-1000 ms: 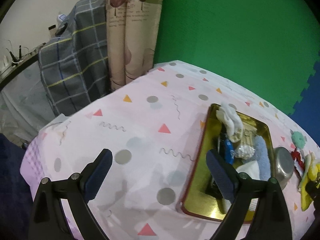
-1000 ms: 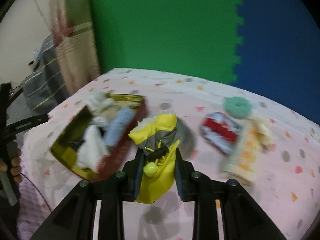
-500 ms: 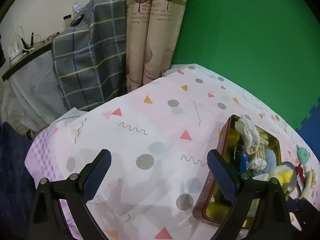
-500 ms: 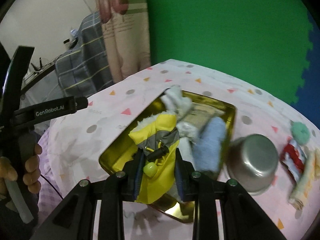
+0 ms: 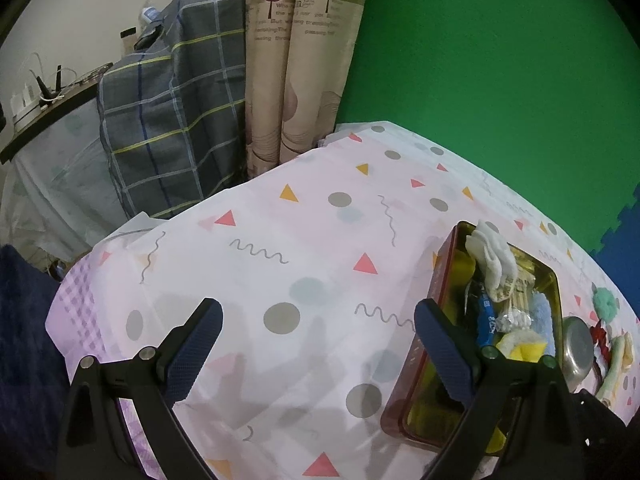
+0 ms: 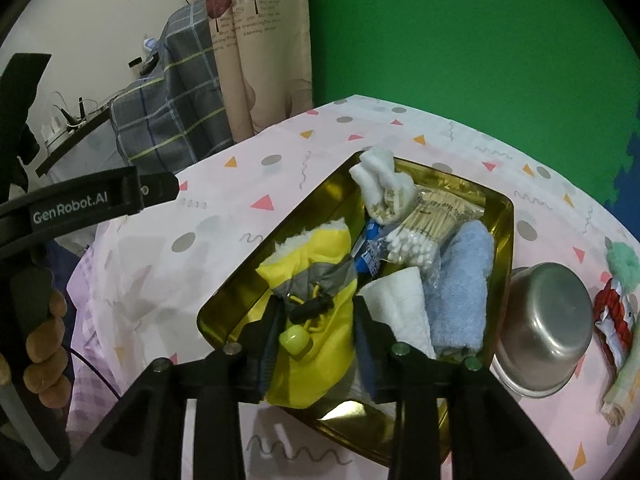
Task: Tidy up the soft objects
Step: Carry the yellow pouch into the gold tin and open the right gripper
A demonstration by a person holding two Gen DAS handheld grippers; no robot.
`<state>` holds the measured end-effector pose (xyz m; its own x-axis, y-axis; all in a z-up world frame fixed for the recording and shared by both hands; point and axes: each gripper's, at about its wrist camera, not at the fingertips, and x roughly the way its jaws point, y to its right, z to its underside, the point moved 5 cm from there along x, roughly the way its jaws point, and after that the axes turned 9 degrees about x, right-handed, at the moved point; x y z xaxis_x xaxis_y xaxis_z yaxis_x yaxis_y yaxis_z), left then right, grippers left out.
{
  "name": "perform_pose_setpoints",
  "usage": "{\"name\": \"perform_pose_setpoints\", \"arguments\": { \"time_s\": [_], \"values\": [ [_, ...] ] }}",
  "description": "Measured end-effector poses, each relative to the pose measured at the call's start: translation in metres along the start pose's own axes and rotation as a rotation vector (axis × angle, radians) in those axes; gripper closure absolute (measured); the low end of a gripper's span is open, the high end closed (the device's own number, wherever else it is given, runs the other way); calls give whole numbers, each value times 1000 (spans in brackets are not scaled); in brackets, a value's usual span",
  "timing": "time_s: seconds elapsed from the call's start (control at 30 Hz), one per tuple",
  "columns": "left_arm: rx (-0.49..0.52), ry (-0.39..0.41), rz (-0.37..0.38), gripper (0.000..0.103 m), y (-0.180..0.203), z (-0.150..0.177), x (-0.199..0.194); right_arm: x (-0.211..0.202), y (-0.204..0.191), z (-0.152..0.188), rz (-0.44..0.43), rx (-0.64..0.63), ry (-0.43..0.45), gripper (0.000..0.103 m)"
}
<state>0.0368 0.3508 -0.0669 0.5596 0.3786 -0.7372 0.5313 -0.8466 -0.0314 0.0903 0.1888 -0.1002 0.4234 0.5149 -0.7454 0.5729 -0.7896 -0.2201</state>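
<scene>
Clamping a small yellow jacket [image 6: 316,312] between its fingers, the right gripper [image 6: 316,344] holds the garment over the near end of a gold tin tray [image 6: 502,216] on the patterned tablecloth [image 5: 280,264]. Inside the tray lie a white sock [image 6: 380,184], a pack of cotton swabs [image 6: 424,228], a rolled blue towel [image 6: 460,292] and a folded white cloth [image 6: 404,308]. A steel bowl [image 6: 544,324] sits just beside the tray (mouth tilted toward the camera). The left gripper [image 5: 316,344] hovers above bare tablecloth, jaws spread wide, gripping nothing.
</scene>
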Motion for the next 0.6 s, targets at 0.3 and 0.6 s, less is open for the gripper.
{"name": "perform_pose_setpoints", "arguments": {
  "time_s": [0.3, 0.6],
  "values": [
    [29, 12, 8, 8, 10, 1, -4, -26, 13, -4, 25, 18, 47, 54],
    [80, 15, 18, 8, 30, 4, -6, -77, 86, 6, 117, 114, 108, 54]
  ]
}}
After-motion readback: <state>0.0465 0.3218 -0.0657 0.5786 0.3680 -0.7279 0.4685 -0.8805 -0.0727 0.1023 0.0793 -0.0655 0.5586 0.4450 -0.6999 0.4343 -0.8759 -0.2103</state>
